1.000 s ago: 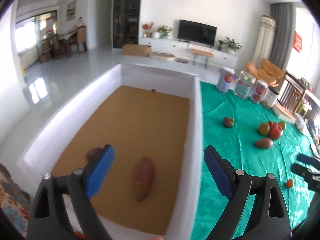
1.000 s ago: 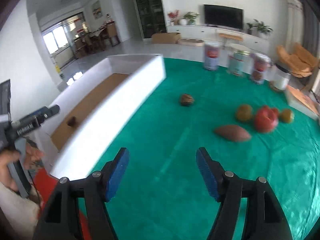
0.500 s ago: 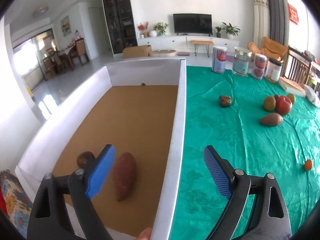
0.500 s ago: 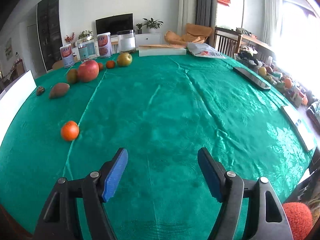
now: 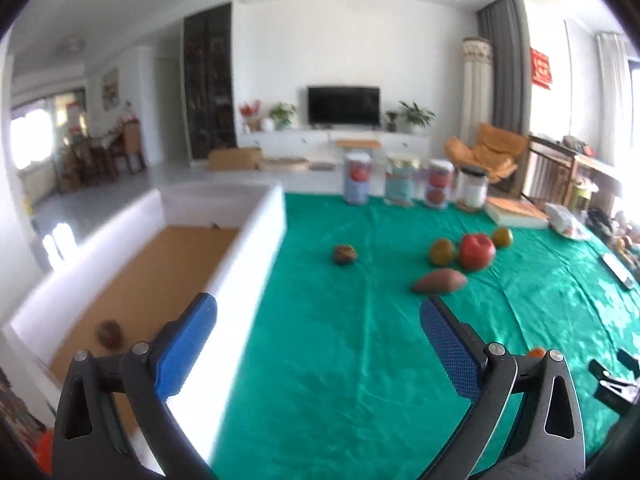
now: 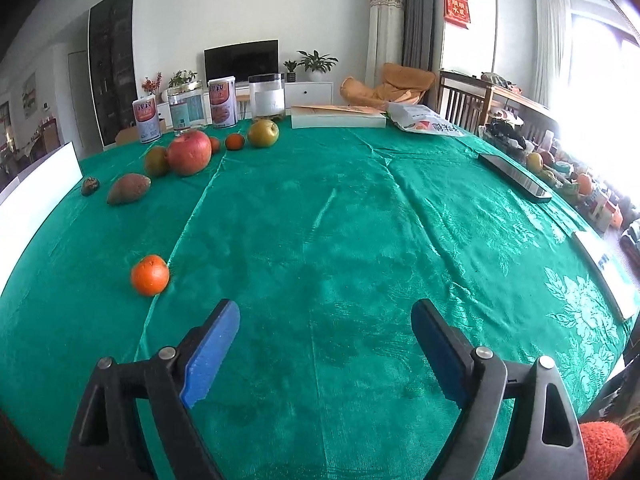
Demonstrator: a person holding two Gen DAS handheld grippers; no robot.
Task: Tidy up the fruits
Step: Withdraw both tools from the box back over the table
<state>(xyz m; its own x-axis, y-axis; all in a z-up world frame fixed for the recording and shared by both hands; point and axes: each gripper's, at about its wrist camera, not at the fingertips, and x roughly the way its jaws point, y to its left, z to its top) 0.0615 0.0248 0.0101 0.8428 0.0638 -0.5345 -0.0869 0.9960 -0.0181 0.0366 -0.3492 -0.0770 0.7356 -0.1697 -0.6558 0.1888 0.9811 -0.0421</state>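
My left gripper [image 5: 318, 322] has swung off the box [image 5: 256, 248] over the cloth, jaws just opened wide, empty. My right gripper [image 6: 325, 330], also just opened and empty, is nearer the tangerine [image 6: 149, 275], lying ahead-left.

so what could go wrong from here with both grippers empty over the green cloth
The orange is round and sits left of the right gripper, outside its open jaws; a nudge could roll it. The cloth is creased, so low fingertips might snag it. The left gripper hovers near the white box wall and may bump it.
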